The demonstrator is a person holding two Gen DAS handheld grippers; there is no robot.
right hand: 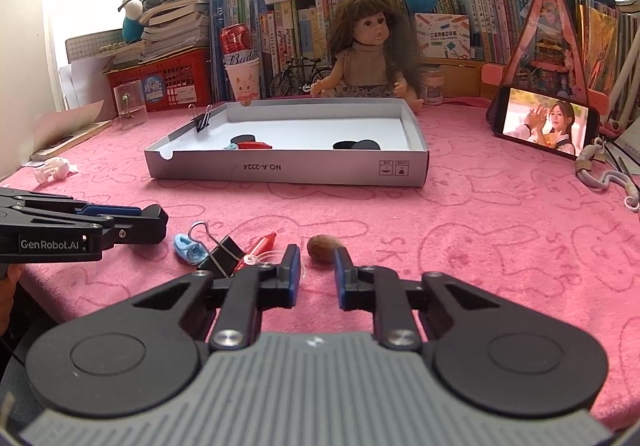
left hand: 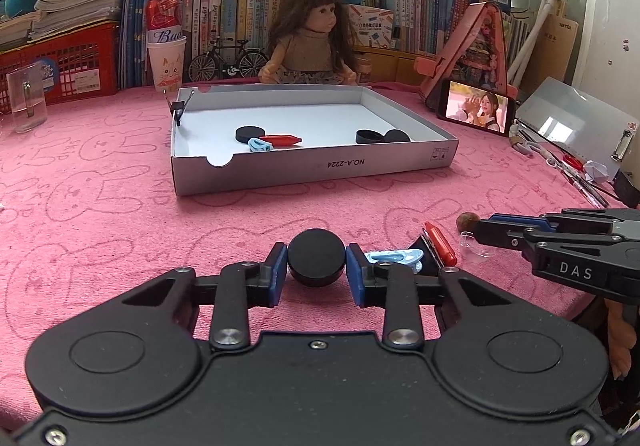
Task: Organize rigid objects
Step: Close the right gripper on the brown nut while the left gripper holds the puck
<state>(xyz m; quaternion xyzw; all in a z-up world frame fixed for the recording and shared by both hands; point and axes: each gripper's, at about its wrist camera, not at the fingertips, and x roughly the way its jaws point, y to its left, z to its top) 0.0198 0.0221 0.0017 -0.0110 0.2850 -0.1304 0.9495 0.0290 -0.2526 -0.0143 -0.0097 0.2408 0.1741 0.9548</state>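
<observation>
My left gripper (left hand: 317, 266) is shut on a black round cap (left hand: 316, 257), just above the pink cloth. To its right lie a light blue clip (left hand: 394, 257), a black binder clip (left hand: 425, 257), a red marker (left hand: 441, 243), a clear cap (left hand: 478, 244) and a brown nut (left hand: 467, 223). My right gripper (right hand: 317, 275) is open and empty, with the nut (right hand: 322, 248) just beyond its fingertips. The grey box lid (left hand: 312, 170) ahead holds black caps (left hand: 251, 133), a red marker (left hand: 280, 139) and a blue clip (left hand: 259, 144).
A doll (left hand: 308, 34) sits behind the box, before a wall of books. A phone (left hand: 476, 111) stands at the right, a clear glass (left hand: 26, 96) at the left. A binder clip (left hand: 178, 108) grips the box's left wall. Pens and a clipboard (left hand: 576, 126) lie far right.
</observation>
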